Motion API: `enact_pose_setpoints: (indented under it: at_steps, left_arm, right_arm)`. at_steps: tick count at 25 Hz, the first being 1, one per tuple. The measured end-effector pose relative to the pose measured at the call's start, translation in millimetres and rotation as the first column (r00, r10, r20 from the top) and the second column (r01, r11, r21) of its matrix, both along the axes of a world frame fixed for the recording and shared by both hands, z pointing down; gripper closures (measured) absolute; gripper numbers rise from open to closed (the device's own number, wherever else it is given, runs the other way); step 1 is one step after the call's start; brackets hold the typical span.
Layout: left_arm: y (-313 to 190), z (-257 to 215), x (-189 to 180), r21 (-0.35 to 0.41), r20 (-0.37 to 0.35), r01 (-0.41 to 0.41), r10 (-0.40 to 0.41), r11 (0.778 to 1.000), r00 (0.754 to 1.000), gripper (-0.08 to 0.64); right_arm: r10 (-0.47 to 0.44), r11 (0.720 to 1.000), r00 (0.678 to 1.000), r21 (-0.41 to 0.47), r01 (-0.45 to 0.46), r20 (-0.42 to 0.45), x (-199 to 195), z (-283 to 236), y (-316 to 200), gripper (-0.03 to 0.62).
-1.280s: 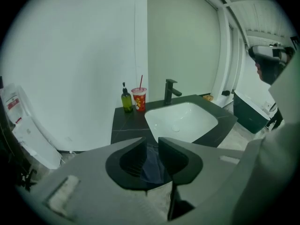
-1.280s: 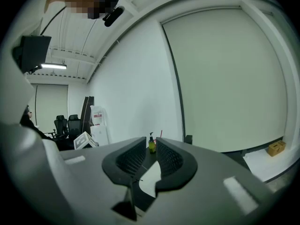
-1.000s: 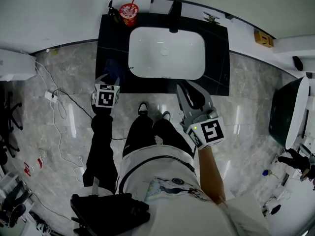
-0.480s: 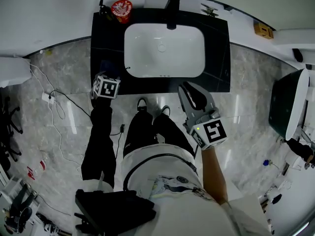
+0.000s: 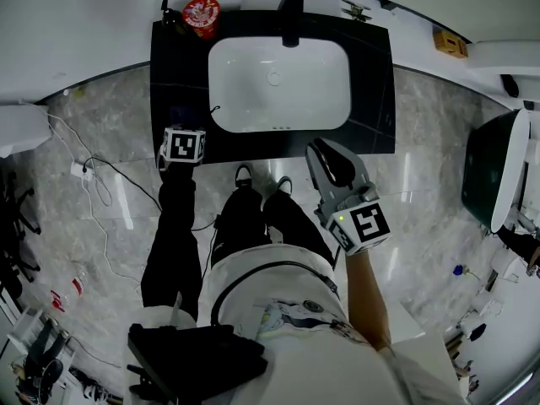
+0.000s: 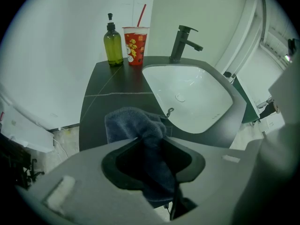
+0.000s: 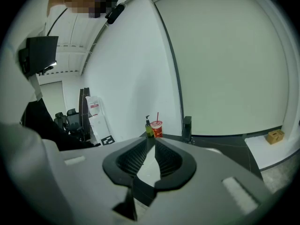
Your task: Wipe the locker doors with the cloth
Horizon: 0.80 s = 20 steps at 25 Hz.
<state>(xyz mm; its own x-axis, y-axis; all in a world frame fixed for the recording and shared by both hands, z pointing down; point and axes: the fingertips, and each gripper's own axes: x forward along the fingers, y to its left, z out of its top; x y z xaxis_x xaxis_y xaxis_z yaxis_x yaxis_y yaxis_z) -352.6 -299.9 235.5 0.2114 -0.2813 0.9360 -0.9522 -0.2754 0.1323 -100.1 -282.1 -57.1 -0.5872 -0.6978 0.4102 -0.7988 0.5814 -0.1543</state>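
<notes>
Cloth (image 6: pixel 133 125) sits bunched on the black counter (image 5: pixel 371 74), just left of the basin (image 5: pixel 253 83), near the counter's front edge. Left gripper (image 6: pixel 152 146) points steeply down over it. Its jaws have just been closing with the cloth between them; a fold fills the gap and they seem to pinch it, but the bulk is on the counter.

Right gripper (image 7: pixel 151 142) is off the basin's front right corner, jaws nearly together, nothing between them.

Progress: judged as the pick-up step only. No wiping done, and I can't pick out any locker door here. Lifting, carrying and all the wiping are left.

Around: faucet (image 5: pixel 293 15) behind the basin, red cup (image 5: pixel 201 13) with straw and green soap bottle (image 6: pixel 113 43) at the back left corner, well apart from the cloth. Cables (image 5: pixel 93 184) lie on the floor left of the basin, a trip risk when walking off.
</notes>
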Motion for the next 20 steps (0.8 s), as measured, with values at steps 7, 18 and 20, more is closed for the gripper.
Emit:
enact_pose_setpoints:
  at_steps: [7, 18, 20]
  left_arm:
    - [1.6, -5.2, 0.9, 0.003, -0.012, 0.014, -0.014, 1.000, 1.000, 0.480]
    - [21.1, -58.6, -9.0, 0.211, -0.025, 0.118, -0.115, 0.970, 0.993, 0.480]
    - [25.0, -66.9, -9.6, 0.250, -0.028, 0.126, -0.123, 0.960, 0.992, 0.480]
  right_arm:
    - [-0.007, 1.000, 1.000, 0.001, 0.007, 0.003, -3.9, 0.5, -0.6, 0.534]
    - [-0.019, 1.000, 1.000, 0.016, 0.018, 0.022, -7.4, -1.1, 3.0, 0.545]
    - [-0.025, 0.999, 0.999, 0.021, 0.025, 0.026, -11.0, -1.2, 5.2, 0.548]
